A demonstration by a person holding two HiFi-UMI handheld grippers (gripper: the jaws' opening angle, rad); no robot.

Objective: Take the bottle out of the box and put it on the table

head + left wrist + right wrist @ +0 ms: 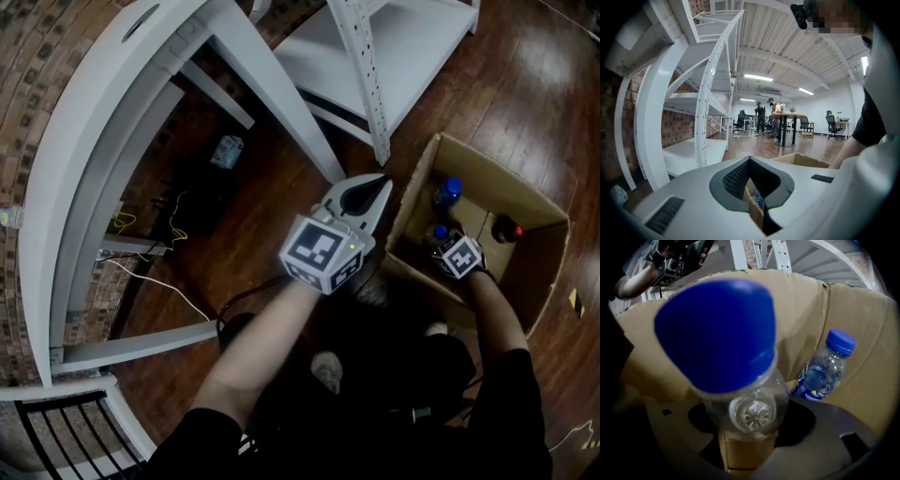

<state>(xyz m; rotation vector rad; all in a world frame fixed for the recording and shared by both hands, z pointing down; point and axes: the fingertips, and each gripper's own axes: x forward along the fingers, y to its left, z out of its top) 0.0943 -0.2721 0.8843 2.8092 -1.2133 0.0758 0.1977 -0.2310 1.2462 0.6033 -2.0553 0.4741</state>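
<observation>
An open cardboard box stands on the wooden floor at the right. Three bottles stand in it: two clear ones with blue caps and a red-capped one. My right gripper reaches down into the box. In the right gripper view its jaws sit on both sides of the near blue-capped bottle, with dark gaps left at each side. The other blue-capped bottle leans by the box wall. My left gripper hovers level beside the box's left edge, tips together, nothing held.
A white metal shelf rack stands just beyond the box. A curved white frame fills the left side. Cables trail over the floor there. The person's shoe is below the grippers. A distant table with chairs shows in the left gripper view.
</observation>
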